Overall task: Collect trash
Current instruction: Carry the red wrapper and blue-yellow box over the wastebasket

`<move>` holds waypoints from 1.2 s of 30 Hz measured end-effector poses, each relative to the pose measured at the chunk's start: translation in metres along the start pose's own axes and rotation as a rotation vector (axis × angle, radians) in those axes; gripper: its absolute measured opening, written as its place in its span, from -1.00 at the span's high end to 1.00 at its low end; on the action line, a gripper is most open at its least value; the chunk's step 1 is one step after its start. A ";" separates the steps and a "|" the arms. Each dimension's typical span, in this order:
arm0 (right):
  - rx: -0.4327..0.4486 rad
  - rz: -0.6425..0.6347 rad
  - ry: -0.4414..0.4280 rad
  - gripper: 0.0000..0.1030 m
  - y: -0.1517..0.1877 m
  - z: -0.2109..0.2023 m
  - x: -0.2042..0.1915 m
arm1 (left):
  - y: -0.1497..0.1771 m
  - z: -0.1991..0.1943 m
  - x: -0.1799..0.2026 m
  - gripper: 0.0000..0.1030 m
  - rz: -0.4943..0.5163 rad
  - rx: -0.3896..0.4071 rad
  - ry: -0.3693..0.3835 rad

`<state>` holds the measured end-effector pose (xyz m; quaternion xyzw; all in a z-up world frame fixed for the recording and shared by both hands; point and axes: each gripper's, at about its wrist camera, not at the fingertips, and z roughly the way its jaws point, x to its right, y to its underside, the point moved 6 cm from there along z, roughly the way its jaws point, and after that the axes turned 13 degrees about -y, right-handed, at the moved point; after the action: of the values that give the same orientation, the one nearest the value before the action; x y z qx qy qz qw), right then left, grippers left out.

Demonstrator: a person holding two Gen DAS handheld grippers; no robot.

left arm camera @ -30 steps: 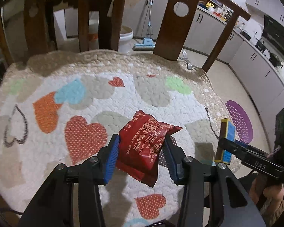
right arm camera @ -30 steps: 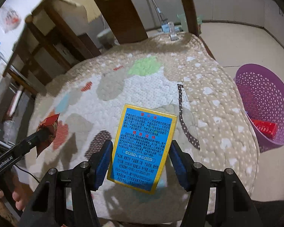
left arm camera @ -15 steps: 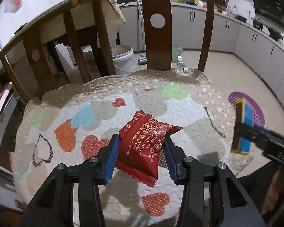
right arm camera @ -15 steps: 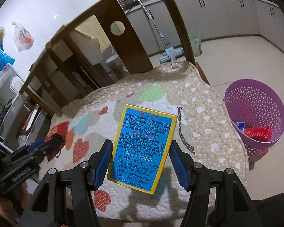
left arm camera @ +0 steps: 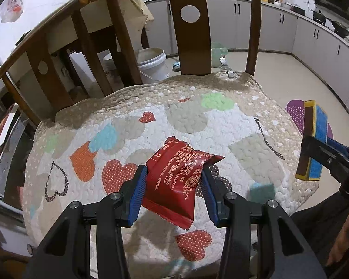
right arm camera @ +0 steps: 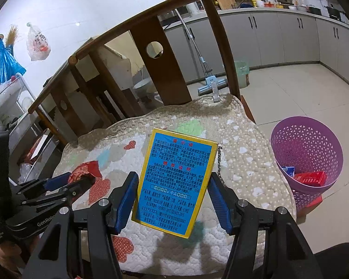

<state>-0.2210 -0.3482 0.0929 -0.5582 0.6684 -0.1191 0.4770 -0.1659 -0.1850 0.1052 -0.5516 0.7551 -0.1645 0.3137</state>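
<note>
My left gripper [left arm camera: 173, 187] is shut on a red snack wrapper [left arm camera: 179, 176] and holds it above the heart-patterned chair cushion [left arm camera: 197, 121]. My right gripper [right arm camera: 173, 197] is shut on a blue box with a yellow border [right arm camera: 174, 181], also lifted above the cushion. In the left wrist view the blue box [left arm camera: 314, 139] shows at the right edge. In the right wrist view the left gripper [right arm camera: 65, 183] with the wrapper [right arm camera: 83, 171] shows at the left. A purple perforated trash basket [right arm camera: 307, 144] stands on the floor right of the chair, with red and blue packets inside.
The wooden chair back [left arm camera: 188, 23] rises behind the cushion. A white bucket [left arm camera: 151, 62], a mop [right arm camera: 209, 81] and a green-lined bin [right arm camera: 242, 72] stand on the floor beyond. Grey kitchen cabinets [right arm camera: 290, 37] line the far wall. A shelf rack [right arm camera: 9, 107] stands at the left.
Both grippers have lifted and pulled back from the cushion with their items still held; more of the chair back, room and basket shows in view.
</note>
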 end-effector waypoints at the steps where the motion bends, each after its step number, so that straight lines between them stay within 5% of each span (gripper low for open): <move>1: 0.000 0.000 0.000 -0.26 0.000 0.000 0.000 | 0.000 0.000 0.000 0.13 0.002 -0.001 -0.002; 36: 0.037 0.008 0.020 -0.26 -0.003 -0.008 0.021 | -0.007 0.009 0.020 0.13 0.078 0.001 -0.003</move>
<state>-0.2234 -0.3699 0.0881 -0.5455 0.6731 -0.1351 0.4808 -0.1588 -0.2053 0.0963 -0.5219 0.7755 -0.1515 0.3214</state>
